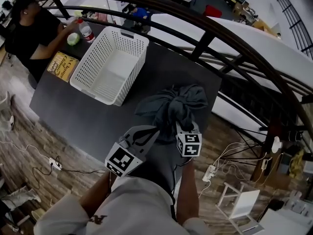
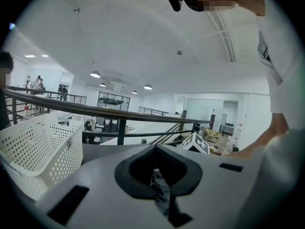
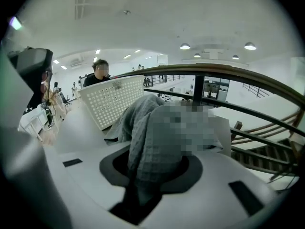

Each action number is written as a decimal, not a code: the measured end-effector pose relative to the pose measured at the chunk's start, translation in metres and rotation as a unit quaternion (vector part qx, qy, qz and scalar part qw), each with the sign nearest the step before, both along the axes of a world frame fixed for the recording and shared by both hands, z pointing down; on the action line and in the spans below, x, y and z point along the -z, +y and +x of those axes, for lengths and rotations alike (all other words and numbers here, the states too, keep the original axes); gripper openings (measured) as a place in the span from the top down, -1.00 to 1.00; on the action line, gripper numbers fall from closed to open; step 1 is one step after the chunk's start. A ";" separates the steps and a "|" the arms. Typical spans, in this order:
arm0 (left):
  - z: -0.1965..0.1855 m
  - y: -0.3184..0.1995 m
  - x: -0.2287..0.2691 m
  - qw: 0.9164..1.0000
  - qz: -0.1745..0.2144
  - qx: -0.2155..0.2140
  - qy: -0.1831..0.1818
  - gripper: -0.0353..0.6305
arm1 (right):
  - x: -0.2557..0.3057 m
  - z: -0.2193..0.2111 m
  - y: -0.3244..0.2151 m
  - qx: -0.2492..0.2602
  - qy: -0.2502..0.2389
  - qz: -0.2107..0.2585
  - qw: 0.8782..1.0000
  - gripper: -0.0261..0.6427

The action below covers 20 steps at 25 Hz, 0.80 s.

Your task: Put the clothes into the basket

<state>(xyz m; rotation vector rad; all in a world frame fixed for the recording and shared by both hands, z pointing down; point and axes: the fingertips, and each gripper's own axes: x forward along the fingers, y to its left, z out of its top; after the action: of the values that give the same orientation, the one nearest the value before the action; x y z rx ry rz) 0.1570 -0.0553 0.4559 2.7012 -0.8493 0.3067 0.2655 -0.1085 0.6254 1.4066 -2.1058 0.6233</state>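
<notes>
A grey garment (image 1: pixel 173 104) lies bunched on the dark table (image 1: pixel 73 111), close to its near right edge. My right gripper (image 1: pixel 182 126) is shut on it, and in the right gripper view the waffle-knit cloth (image 3: pixel 152 137) fills the jaws. My left gripper (image 1: pixel 146 131) sits just left of it, and a dark strip of the same cloth (image 2: pixel 162 194) is pinched between its jaws. The white perforated basket (image 1: pixel 88 65) stands empty on the table, to the far left of the garment. It also shows as the basket (image 2: pixel 38 147) and the basket (image 3: pixel 116 104) in the two gripper views.
A person in black (image 1: pixel 29 33) sits at the table's far left corner. Beside them are a bottle (image 1: pixel 86 32), a green object (image 1: pixel 73 38) and a yellow book (image 1: pixel 62 66). A dark curved railing (image 1: pixel 195 28) runs behind the table. A power strip (image 1: pixel 54 164) lies on the floor.
</notes>
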 end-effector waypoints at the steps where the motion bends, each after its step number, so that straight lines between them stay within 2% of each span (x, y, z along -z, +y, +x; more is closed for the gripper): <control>1: -0.001 0.002 0.002 1.000 0.002 0.000 0.001 0.88 | 0.005 -0.001 0.004 0.001 -0.001 0.005 1.000 0.55; 12: -0.011 0.037 0.024 0.999 0.032 0.009 0.004 0.88 | 0.070 -0.018 0.056 0.021 -0.013 0.070 0.997 0.56; 20: -0.027 0.068 0.038 0.998 0.047 0.033 0.003 0.88 | 0.129 -0.035 0.095 0.036 -0.028 0.131 0.990 0.56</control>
<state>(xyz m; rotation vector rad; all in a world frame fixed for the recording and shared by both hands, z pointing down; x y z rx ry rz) 0.1300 0.0128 0.4183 2.7515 -0.9725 0.2509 0.2306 -0.0139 0.4965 1.4566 -2.3387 0.3705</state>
